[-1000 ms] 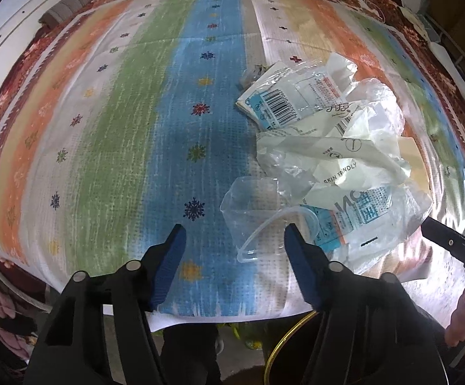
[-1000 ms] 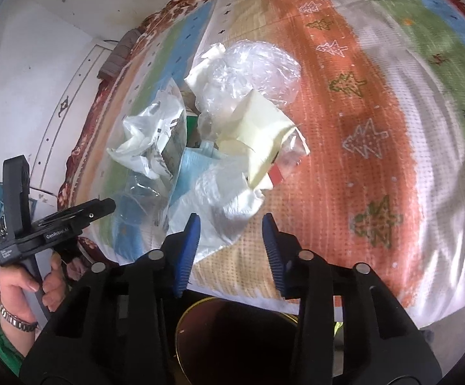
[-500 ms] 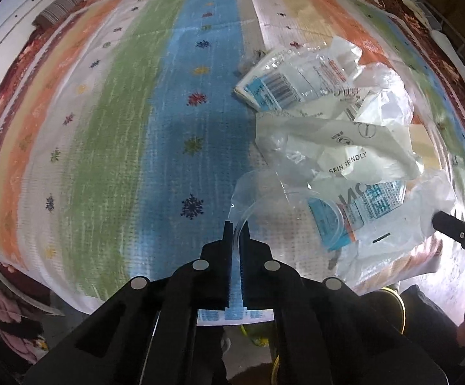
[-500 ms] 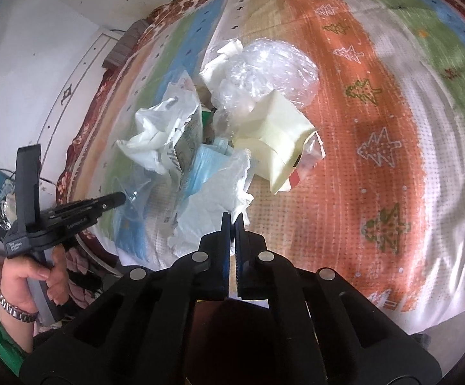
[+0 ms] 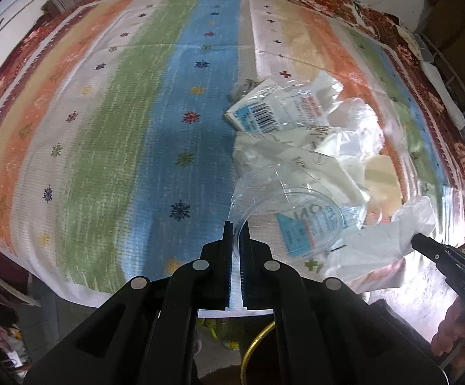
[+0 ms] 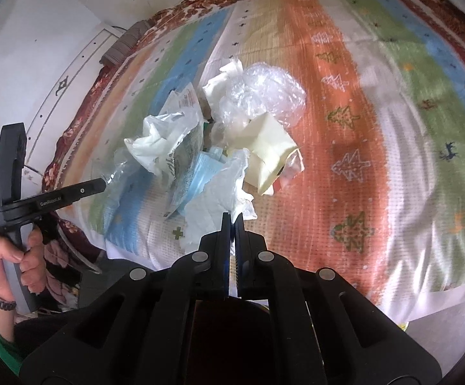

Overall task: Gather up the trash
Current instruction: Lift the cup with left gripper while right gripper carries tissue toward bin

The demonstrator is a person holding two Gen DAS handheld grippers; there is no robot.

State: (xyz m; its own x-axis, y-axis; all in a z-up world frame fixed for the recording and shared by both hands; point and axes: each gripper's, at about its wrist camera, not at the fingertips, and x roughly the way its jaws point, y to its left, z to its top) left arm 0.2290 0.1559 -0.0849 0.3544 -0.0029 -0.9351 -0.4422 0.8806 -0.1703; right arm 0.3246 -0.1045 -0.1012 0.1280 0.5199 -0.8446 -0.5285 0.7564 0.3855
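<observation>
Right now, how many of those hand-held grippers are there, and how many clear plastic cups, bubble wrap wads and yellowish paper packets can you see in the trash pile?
Hand-held gripper: 2, left and right
Clear plastic cup: 1
Bubble wrap wad: 1
Yellowish paper packet: 1
Total: 5

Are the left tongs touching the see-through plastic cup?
Touching. In the left wrist view, the left tongs are shut on the rim of the clear plastic cup, which passes between the pads with no gap.
</observation>
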